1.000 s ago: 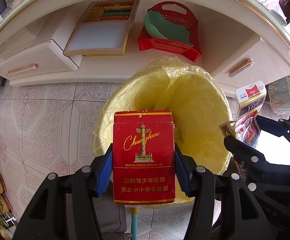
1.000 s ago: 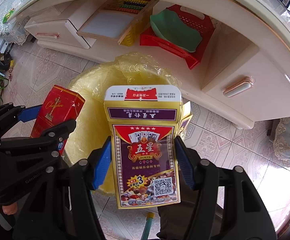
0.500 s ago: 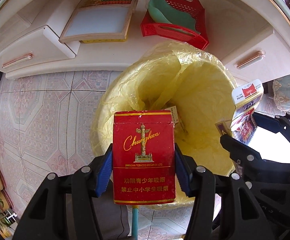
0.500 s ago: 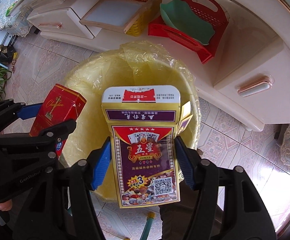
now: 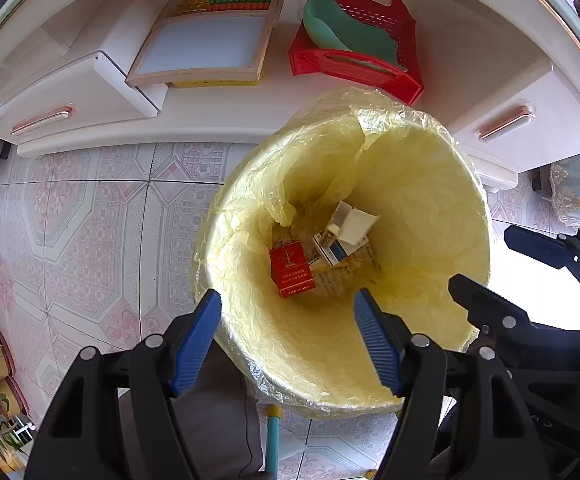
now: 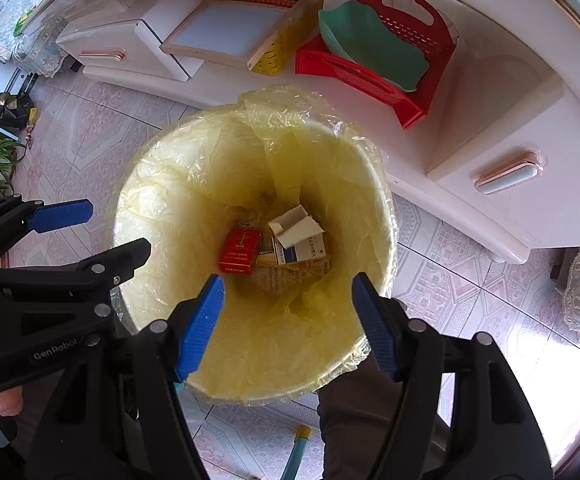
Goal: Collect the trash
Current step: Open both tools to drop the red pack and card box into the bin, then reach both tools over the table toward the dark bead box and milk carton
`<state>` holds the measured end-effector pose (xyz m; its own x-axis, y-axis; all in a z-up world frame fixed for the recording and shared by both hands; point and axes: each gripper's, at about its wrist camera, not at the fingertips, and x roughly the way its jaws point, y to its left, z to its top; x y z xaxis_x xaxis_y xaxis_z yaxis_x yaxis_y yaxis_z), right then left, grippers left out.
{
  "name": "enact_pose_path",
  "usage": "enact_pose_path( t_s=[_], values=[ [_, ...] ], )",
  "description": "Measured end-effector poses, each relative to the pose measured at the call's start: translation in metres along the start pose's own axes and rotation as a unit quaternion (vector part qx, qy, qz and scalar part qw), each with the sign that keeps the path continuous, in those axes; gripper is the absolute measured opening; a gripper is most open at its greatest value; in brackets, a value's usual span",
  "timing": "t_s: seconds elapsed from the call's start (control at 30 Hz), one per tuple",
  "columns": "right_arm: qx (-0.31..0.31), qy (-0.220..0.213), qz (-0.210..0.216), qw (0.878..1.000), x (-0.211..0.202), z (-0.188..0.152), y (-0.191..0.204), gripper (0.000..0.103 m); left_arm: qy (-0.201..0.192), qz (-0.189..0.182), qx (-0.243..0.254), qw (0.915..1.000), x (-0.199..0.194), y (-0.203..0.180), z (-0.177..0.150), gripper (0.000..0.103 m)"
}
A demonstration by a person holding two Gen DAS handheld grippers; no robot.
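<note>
The left gripper (image 5: 288,338) fills the bottom of the left wrist view: two black plastic arms of angular, faceted shape, each ending in a blue ribbed pad (image 5: 196,344). Round silver rivets sit at the joints of the linkage. The right gripper (image 6: 288,326), across the bottom of the right wrist view, has the same build, black with blue ribbed pads (image 6: 373,330) and silver rivets. At the left edge of that view the other gripper's black body carries white lettering reading "GenRobot". Below it, fingertips (image 6: 6,402) of a hand show at the lower left. Grey fabric, apparently trousers (image 5: 218,412), lies between the black arms.
</note>
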<state>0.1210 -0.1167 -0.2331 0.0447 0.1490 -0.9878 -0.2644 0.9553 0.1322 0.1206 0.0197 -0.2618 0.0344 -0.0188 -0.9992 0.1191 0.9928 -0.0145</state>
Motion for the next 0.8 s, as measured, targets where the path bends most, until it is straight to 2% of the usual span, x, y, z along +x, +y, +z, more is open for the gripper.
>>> enact_pose_path(
  t_s=[0.4, 0.8],
  values=[
    [0.002, -0.026, -0.008, 1.000, -0.027, -0.009, 0.001, 0.065, -0.022, 0.003, -0.003, 0.9997, -0.026, -0.007, -0.005, 0.068],
    [0.001, -0.094, -0.018, 0.995, -0.101, -0.046, 0.008, 0.070, -0.088, 0.015, -0.001, 0.9960, -0.098, -0.021, -0.035, 0.069]
  ],
)
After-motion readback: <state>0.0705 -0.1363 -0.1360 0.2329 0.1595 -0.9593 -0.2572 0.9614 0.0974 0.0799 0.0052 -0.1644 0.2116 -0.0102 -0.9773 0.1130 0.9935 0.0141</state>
